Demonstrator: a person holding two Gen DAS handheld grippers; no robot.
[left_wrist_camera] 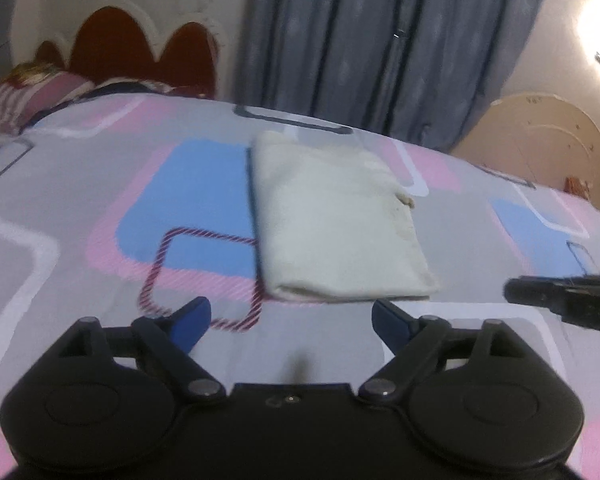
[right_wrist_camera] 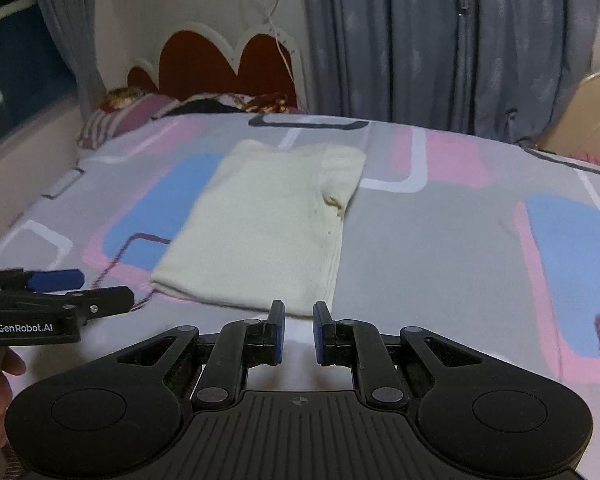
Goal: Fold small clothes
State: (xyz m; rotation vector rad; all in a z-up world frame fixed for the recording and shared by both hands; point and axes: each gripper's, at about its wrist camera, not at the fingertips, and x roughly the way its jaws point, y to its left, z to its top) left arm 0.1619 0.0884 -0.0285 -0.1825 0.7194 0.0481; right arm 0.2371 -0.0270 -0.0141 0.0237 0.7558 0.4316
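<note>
Left gripper (left_wrist_camera: pixel 290 322): fingers spread wide, nothing between them, raised just short of the near edge of the garment. Right gripper (right_wrist_camera: pixel 298 332): fingers drawn narrow with a small gap, nothing held, likewise above the bedsheet (right_wrist_camera: pixel 440 240) at the near edge of the garment. The cream garment (left_wrist_camera: pixel 332 220) lies folded into a flat rectangle on the bed, in the middle of the patterned sheet, with a folded sleeve along its right edge. Beyond it: pillows (right_wrist_camera: pixel 112 120) against a red scalloped headboard (right_wrist_camera: pixel 228 60), then grey curtains (right_wrist_camera: pixel 440 40).
</note>
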